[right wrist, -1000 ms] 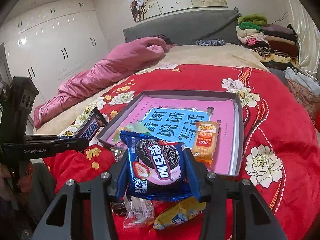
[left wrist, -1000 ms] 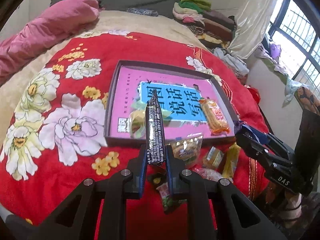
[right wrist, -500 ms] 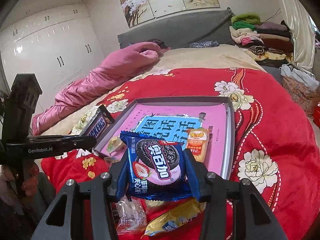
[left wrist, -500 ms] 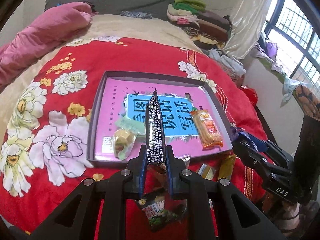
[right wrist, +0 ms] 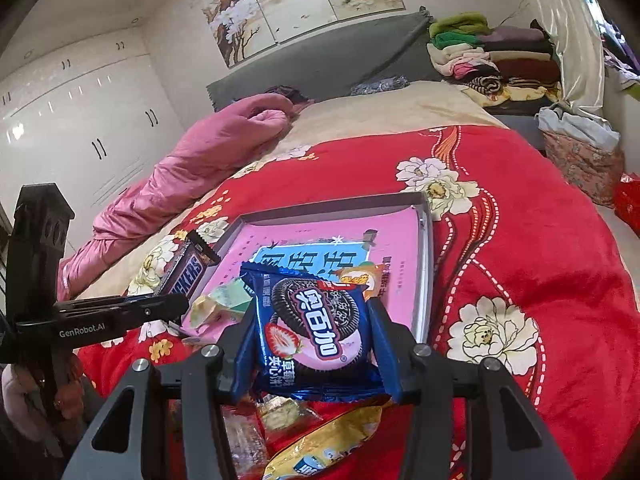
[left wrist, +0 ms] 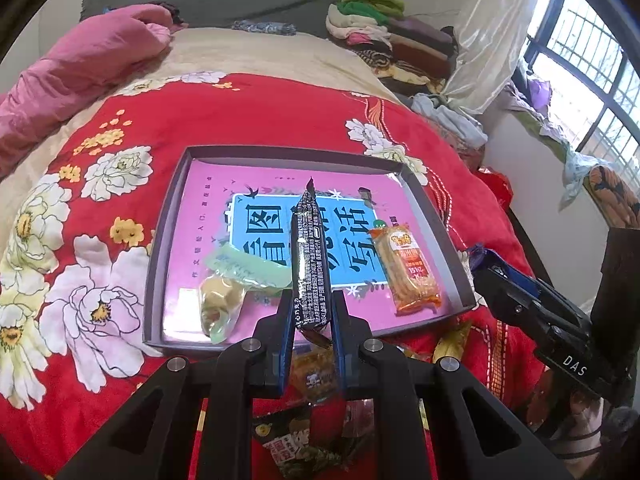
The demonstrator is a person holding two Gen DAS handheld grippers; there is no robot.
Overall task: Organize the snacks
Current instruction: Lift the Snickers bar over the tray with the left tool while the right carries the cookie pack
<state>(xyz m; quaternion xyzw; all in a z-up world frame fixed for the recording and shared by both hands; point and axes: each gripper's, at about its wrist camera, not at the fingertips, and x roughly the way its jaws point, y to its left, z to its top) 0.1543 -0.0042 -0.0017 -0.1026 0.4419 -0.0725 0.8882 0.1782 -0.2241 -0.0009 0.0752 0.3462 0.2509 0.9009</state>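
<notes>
Left wrist view, left fingers [left wrist: 311, 312] clamping one chocolate bar [left wrist: 310, 256], right fingers [right wrist: 310, 344] gripping one cookie pack [right wrist: 314, 328], two snacks in tray [left wrist: 168, 216]

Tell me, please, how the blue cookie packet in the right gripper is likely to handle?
The blue cookie packet is probably light and fairly stiff: it stands flat between the right gripper pads without sagging. Its glossy foil looks slippery, and the cookies inside may crack if squeezed harder.
</notes>
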